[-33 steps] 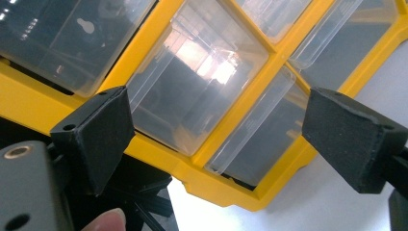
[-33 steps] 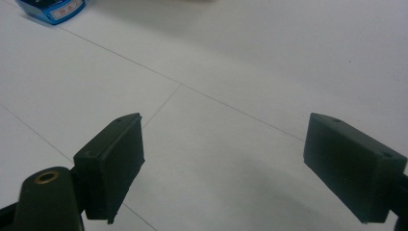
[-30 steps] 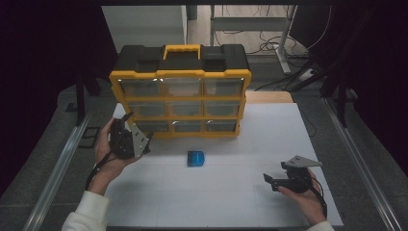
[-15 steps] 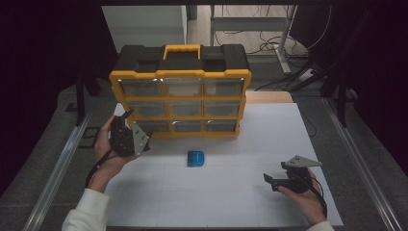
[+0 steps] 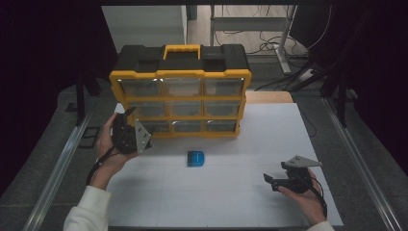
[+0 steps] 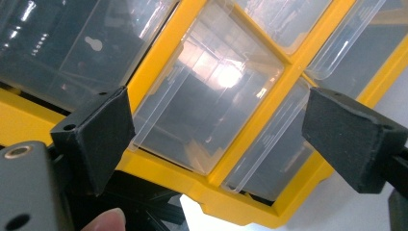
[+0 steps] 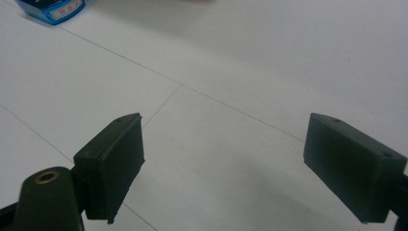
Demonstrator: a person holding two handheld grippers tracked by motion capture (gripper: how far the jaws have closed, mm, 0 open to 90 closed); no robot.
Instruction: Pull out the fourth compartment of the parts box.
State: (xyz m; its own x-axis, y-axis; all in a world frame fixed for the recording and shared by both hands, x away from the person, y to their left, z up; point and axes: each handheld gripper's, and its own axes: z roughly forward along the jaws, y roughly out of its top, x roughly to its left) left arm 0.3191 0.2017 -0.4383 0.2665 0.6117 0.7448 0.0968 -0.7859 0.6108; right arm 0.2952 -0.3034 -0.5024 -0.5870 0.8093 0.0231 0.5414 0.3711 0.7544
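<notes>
Left gripper [image 5: 129,135], jaws spread wide, held at the yellow drawer cabinet [image 5: 180,91] by the table's far edge. Clear drawer [image 6: 207,96] probably light, rigid, slick; best pinched at its front lip. Right gripper [image 5: 288,180], jaws apart, empty, near the right edge.

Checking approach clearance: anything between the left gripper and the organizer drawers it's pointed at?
Nothing visible. The left gripper, jaws open, faces the clear drawer in the yellow organizer with open air between. The blue object lies on the white table, off to the side of that path.
</notes>
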